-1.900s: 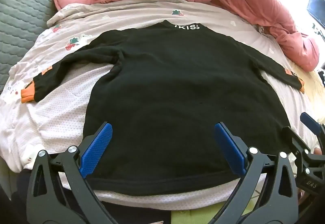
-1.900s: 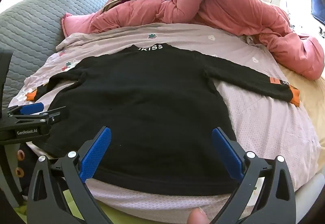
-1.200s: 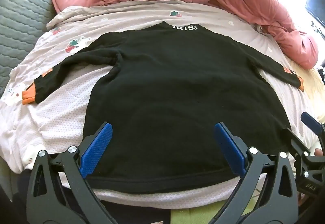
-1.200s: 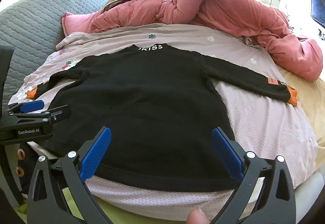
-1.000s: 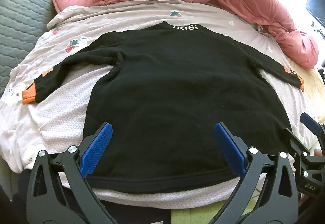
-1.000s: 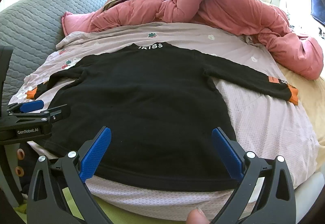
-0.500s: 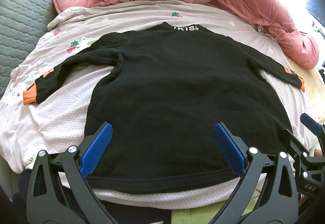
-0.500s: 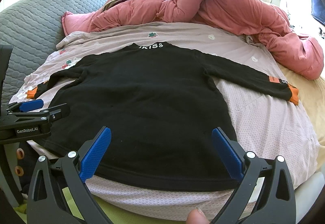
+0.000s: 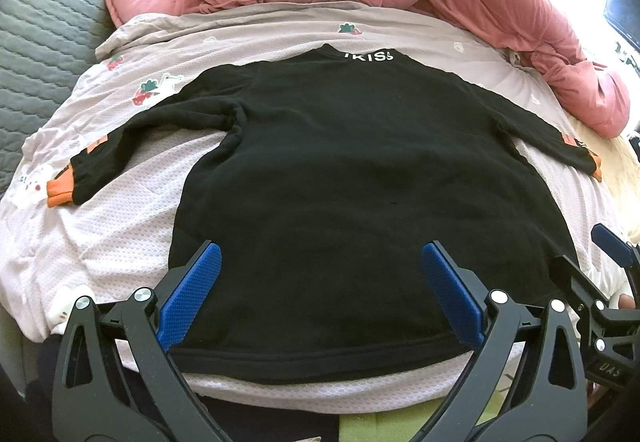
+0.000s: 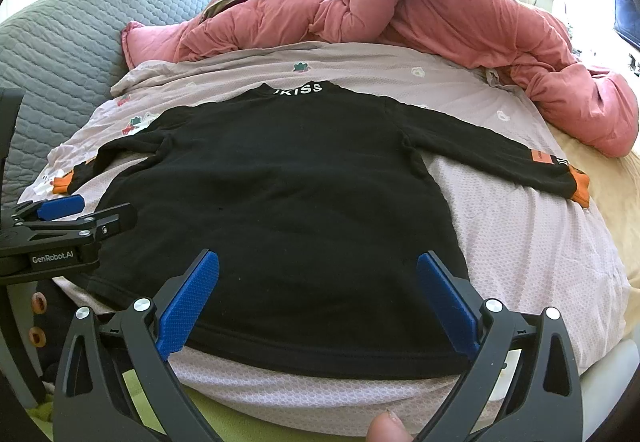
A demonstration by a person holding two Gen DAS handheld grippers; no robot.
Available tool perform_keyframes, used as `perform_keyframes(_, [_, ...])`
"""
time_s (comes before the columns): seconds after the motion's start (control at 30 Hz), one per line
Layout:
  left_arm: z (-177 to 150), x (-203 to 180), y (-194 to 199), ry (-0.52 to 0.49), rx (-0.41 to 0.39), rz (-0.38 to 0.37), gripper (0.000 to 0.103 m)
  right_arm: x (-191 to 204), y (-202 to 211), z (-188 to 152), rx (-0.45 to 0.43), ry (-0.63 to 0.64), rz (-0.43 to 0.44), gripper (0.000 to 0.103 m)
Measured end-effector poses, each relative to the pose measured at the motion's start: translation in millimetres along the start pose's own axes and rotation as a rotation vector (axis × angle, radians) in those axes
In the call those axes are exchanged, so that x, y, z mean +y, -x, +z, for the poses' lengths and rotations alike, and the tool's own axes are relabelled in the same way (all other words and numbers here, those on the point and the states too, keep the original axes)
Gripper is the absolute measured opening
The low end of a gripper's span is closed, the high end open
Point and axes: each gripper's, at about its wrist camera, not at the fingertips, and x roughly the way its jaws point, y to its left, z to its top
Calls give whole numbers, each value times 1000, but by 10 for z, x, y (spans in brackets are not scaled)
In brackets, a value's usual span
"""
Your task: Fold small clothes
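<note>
A small black long-sleeved top with orange cuffs and white letters at the collar lies flat on the bed, hem toward me, sleeves spread to both sides; it also shows in the right wrist view. My left gripper is open and empty, hovering just above the hem's left part. My right gripper is open and empty above the hem's right part. The left gripper also shows from the side in the right wrist view.
A pale pink blanket covers the bed under the top. A bunched pink duvet lies along the far side and right. A grey quilted headboard stands at the left. A green sheet edge shows below.
Almost nothing has changed; both grippers stay open and drift only slightly over the hem.
</note>
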Motion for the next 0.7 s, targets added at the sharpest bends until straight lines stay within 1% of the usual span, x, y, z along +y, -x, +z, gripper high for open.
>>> perform_keyframes(0.7, [37,-28,-69,4,5,11,94,-8,-57,49,-6,-2,6,99])
